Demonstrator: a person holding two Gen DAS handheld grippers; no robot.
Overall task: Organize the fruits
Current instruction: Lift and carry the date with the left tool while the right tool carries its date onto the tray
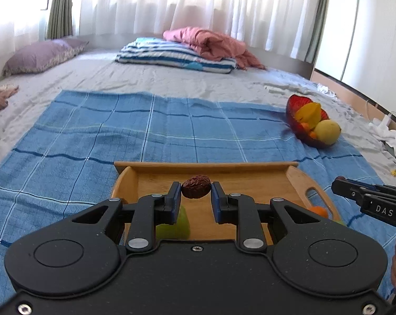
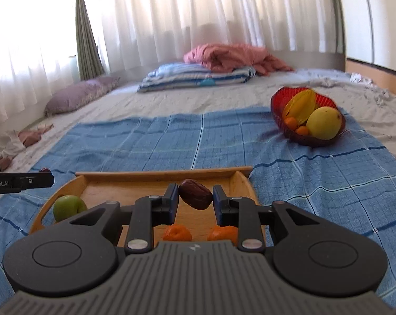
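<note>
My left gripper is shut on a wrinkled brown date above the wooden tray. My right gripper is shut on another brown date above the same tray. A green apple and two small oranges lie in the tray. In the left wrist view the apple is partly hidden behind my fingers. A red bowl at the right holds a yellow starfruit, a yellow pear and small oranges. It also shows in the left wrist view.
Tray and bowl sit on a blue checked cloth spread on a grey bed sheet. A folded striped blanket, a pink quilt and a purple pillow lie at the far end. The bed's wooden edge runs along the right.
</note>
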